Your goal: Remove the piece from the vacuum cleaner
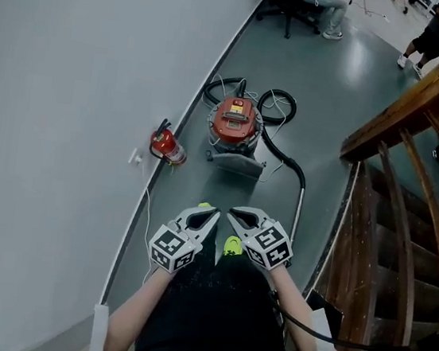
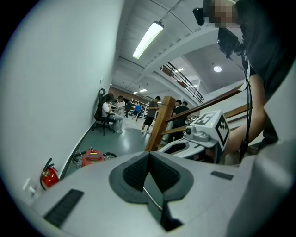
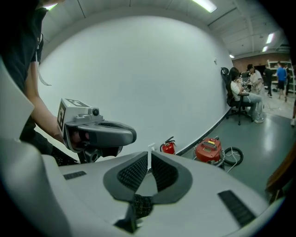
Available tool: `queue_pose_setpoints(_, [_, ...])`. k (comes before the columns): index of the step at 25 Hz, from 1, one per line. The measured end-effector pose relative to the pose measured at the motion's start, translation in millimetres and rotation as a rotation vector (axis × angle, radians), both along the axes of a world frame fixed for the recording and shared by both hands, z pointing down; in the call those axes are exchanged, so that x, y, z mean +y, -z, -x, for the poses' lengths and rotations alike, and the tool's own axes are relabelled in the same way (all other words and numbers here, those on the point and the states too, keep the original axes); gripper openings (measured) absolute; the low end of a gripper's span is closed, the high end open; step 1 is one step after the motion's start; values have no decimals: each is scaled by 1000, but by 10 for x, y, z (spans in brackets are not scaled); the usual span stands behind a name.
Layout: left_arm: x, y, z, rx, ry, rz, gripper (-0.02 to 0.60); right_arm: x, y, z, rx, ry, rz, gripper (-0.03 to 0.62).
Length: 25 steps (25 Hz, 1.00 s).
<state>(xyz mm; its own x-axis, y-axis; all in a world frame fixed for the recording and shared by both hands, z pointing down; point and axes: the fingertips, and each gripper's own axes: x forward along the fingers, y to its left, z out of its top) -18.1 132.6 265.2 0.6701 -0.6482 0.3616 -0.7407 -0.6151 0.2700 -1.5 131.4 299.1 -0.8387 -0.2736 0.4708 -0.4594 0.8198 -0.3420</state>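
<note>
Left claw (image 1: 209,212) and right claw (image 1: 235,213) were shut, empty, well short of the vacuum cleaner (image 1: 234,121); best approached closer, opening first.

I hold my left gripper (image 1: 211,211) and right gripper (image 1: 233,212) side by side ahead of me, tips angled toward each other and nearly meeting. Both pairs of jaws are closed on nothing. My bare forearms (image 1: 127,319) reach forward, seemingly tilted slightly downward.

bare floor (image 1: 194,187) to vacuum cleaner (image 1: 234,121), staircase (image 1: 404,235) right
</note>
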Motion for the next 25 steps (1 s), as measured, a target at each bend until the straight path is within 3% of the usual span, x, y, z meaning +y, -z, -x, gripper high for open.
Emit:
queue_pose_setpoints(9, [-533, -75, 10, 10, -145, 22, 8, -534, 25, 47, 10, -122, 7, 18])
queue_pose_setpoints(14, [-861, -35, -4, 66, -212, 31, 8, -847, 47, 97, 23, -162, 12, 18])
queue_pose_setpoints(25, [-1271, -72, 43, 61, -318, 45, 8, -1269, 28, 167, 68, -205, 33, 20])
